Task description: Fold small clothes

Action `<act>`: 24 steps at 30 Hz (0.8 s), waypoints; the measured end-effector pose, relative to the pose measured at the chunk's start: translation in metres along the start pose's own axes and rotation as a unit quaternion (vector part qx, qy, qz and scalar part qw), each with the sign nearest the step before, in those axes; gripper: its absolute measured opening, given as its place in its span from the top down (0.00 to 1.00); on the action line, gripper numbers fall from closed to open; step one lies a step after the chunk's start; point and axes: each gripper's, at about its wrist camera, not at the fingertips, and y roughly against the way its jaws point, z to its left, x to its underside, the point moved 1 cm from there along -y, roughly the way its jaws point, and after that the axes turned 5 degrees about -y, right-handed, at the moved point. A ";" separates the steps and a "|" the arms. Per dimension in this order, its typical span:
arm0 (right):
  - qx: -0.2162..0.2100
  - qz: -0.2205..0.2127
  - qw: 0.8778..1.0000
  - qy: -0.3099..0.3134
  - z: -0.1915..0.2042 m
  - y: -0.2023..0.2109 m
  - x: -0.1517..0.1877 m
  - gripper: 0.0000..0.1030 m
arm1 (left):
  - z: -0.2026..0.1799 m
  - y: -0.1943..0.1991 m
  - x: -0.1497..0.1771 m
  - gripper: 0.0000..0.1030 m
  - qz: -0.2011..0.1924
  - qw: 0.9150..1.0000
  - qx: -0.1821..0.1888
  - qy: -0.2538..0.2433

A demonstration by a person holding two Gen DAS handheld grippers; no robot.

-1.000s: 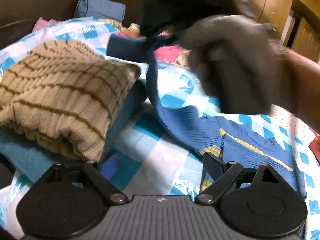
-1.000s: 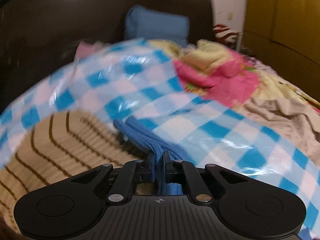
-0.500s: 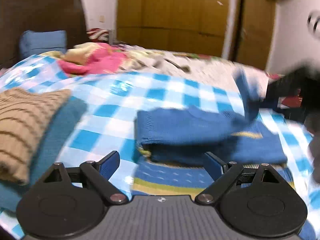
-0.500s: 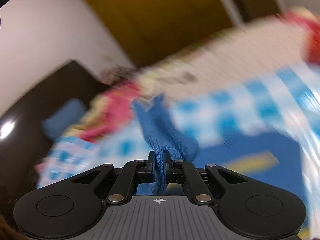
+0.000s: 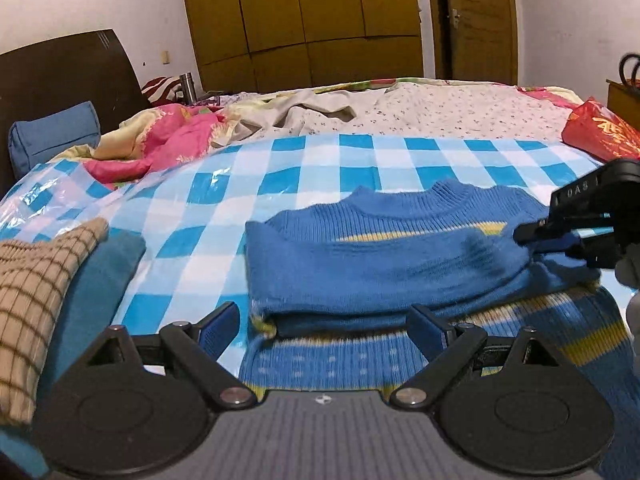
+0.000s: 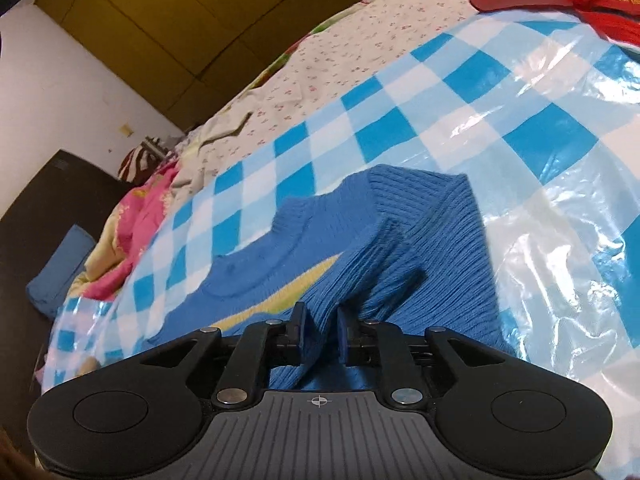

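Observation:
A blue knit sweater (image 5: 380, 264) with yellow stripes lies on the blue-and-white checked plastic sheet (image 5: 320, 172), its sleeve folded across the body. My left gripper (image 5: 324, 326) is open and empty, low over the sweater's near hem. My right gripper (image 6: 319, 326) has its jaws a little apart around the blue sleeve (image 6: 360, 264), which still lies between the fingers. The right gripper also shows in the left wrist view (image 5: 560, 236) at the sweater's right edge.
A folded beige striped sweater (image 5: 36, 280) sits on a teal garment (image 5: 100, 280) at the left. A pink blanket (image 5: 160, 148), a blue pillow (image 5: 52, 136) and a dark headboard lie behind. A red bag (image 5: 600, 136) sits at the far right.
My right gripper swung the sleeve from the left across the sweater's body and laid it down at the right. Its jaws have parted slightly. The left gripper turned toward the sweater.

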 end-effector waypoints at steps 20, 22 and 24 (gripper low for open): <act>0.046 -0.010 0.999 0.013 -0.021 0.022 0.009 0.91 | 0.002 -0.044 0.003 0.04 0.046 0.999 -0.024 -0.017; 0.049 -0.022 0.998 0.021 -0.014 0.025 0.007 0.88 | 0.008 -0.049 0.007 0.04 0.059 0.998 -0.029 -0.011; 0.055 -0.032 0.997 0.040 -0.007 0.030 0.006 0.88 | 0.014 -0.049 0.008 0.04 0.062 0.998 -0.030 0.000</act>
